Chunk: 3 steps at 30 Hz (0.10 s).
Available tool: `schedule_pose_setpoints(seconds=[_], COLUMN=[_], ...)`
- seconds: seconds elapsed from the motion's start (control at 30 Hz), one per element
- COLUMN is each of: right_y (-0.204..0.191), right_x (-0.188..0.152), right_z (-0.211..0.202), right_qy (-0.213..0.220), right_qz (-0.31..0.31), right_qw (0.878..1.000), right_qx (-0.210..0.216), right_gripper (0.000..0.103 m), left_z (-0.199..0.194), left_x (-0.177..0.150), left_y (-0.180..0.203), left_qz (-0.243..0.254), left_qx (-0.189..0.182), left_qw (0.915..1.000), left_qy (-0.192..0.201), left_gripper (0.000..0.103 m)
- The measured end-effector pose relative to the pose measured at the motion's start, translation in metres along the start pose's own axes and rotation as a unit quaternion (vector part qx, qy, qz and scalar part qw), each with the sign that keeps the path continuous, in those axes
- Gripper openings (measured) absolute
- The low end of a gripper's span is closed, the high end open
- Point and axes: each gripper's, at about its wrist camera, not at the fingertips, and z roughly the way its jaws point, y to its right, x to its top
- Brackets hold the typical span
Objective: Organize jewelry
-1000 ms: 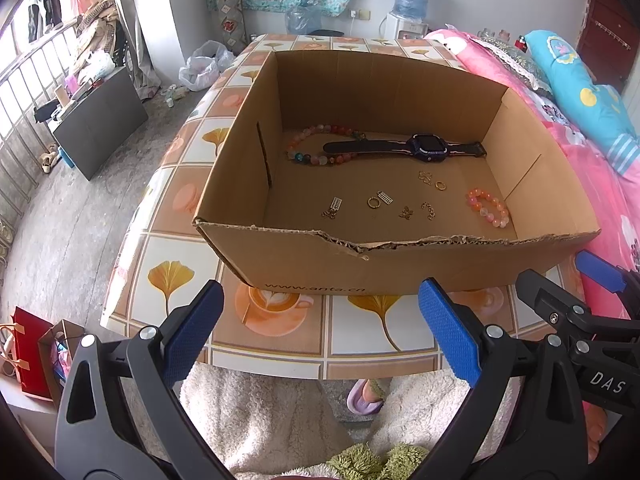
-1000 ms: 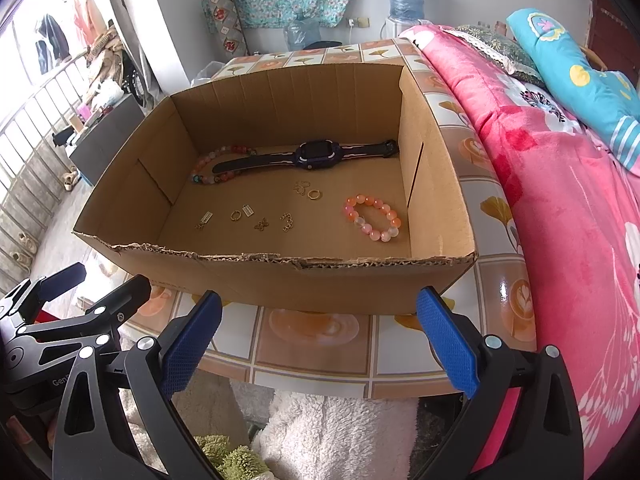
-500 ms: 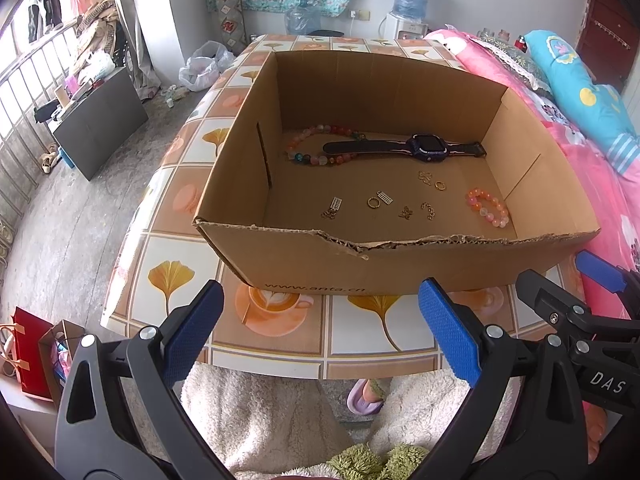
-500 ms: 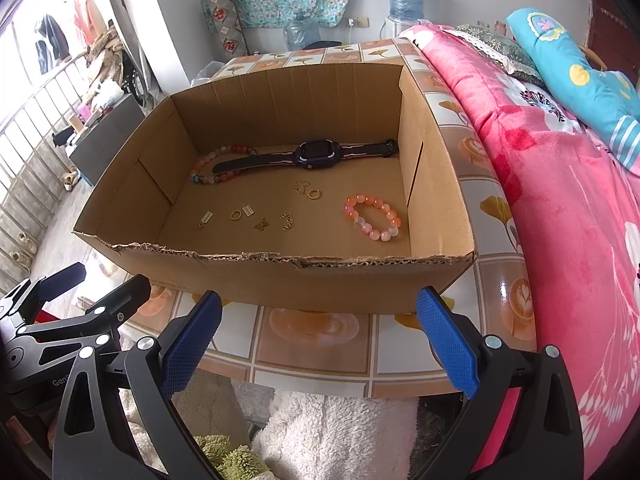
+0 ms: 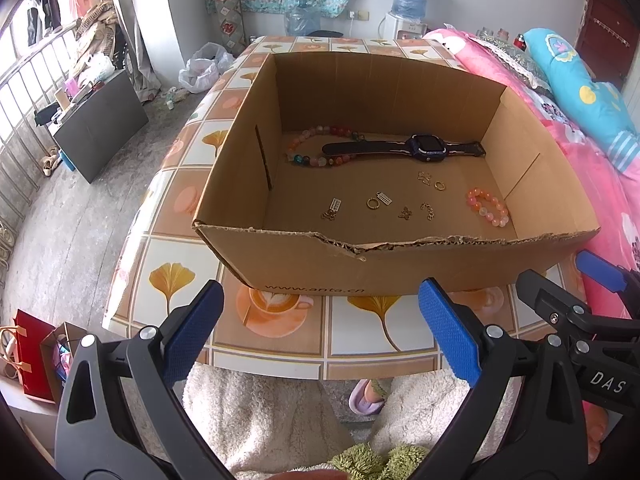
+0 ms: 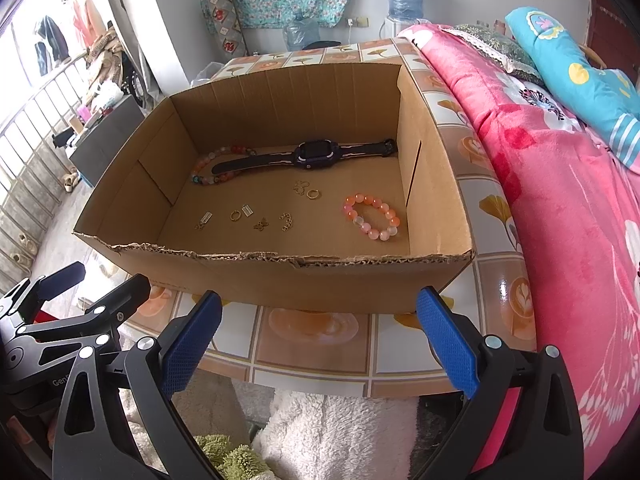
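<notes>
Left wrist view is showing the jewelry lying loose on the floor of an open cardboard box (image 5: 304, 276): a dark watch (image 5: 426, 147) is stretching along the box's far wall, its strap end overlapping a multicolored bead bracelet (image 5: 308, 152) toward the box's far-left corner. An orange-pink bead bracelet (image 5: 486, 207) is sitting near the box's right wall. Several small gold pieces (image 5: 374, 203) are lying scattered mid-floor, too tiny to make out beyond rings and charms. From the right wrist camera the same box (image 6: 320, 280) is appearing from its right side, so the watch (image 6: 316, 155) and the orange-pink bracelet (image 6: 371, 216) are reading more clearly.

Left gripper (image 5: 320, 332) is hovering short of the box's torn near wall, fingers spread wide, holding nothing. Right gripper (image 6: 318, 344) is doing likewise, also spread and empty. Each camera is catching the other gripper cut off at its frame edge.

Beneath the box, a tiled-pattern table (image 5: 172, 276) is carrying it. Only the right wrist view is showing much of the pink bedspread (image 6: 560, 184) beside the table; only the left is showing the red bag (image 5: 30, 354) on the floor.
</notes>
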Motion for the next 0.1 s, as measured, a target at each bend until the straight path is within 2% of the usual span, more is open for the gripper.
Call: schedule_pose_setpoints(seconds=[0.1], right_y=[-0.0005], right_x=[0.0005], right_z=[0.0004], right_qy=[-0.001], right_qz=[-0.002], right_qw=[1.000], right_qx=[-0.002], right_gripper=[0.095], left_z=[0.0002], left_x=[0.0003], left_y=[0.0001], left_qz=[0.000], left_qx=[-0.001], left_qw=[1.0000], left_qy=[-0.001], left_gripper=[0.094])
